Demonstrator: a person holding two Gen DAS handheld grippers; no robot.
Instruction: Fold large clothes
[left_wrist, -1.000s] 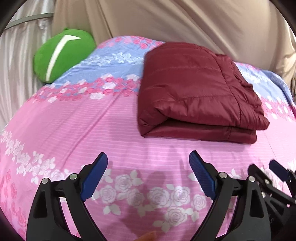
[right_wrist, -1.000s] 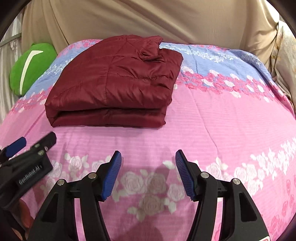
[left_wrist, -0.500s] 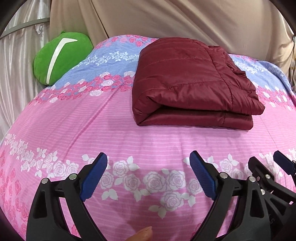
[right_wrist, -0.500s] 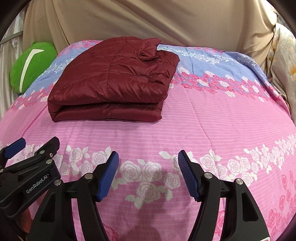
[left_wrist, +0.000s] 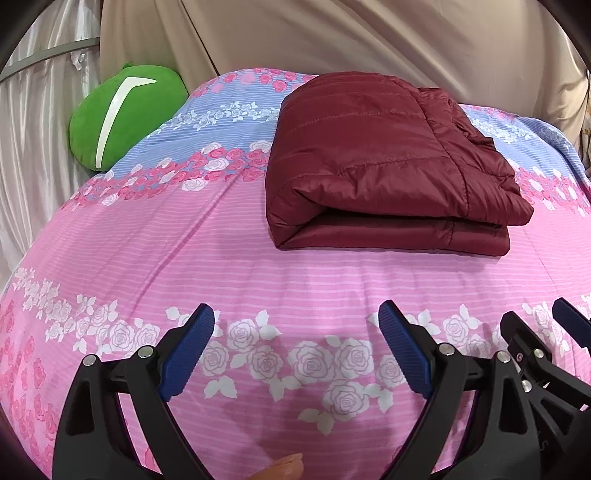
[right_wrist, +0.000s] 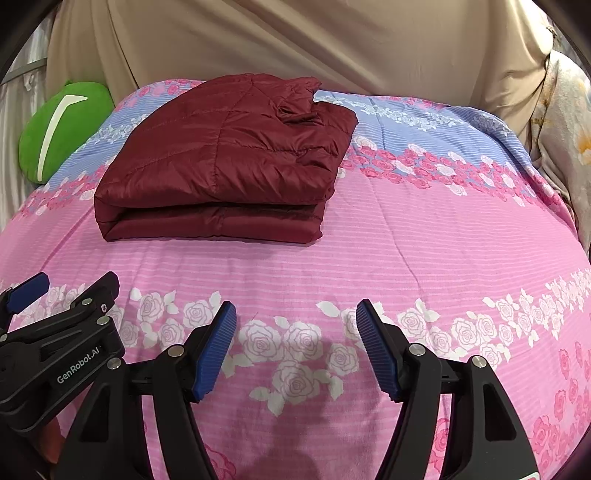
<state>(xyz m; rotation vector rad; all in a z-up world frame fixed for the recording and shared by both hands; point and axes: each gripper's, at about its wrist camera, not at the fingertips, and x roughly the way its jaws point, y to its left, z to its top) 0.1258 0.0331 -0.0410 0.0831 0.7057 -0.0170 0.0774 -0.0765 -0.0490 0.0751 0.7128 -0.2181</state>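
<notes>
**Folded jacket at rest; both grippers clear of it**

The dark-red quilted puffer jacket (left_wrist: 388, 166) lies folded into a flat, layered rectangle on the pink-and-blue rose-printed bedspread (left_wrist: 221, 258), towards the far half of the bed and well apart from both tools. Its long axis runs across the bed, left to right in both views; the rounded fold edge faces the cameras, and the bunched collar or hood (which of the two is hard to tell) sits at the far right corner. The left gripper (left_wrist: 295, 350) hovers with jaws wide and nothing between them; the right gripper (right_wrist: 295, 347) also stands wide and empty, its jaws having just opened slightly. A green plush cushion (left_wrist: 125, 118) rests at the bed's far left. The folding step appears complete; any further move would call only for smoothing or withdrawal.
</notes>
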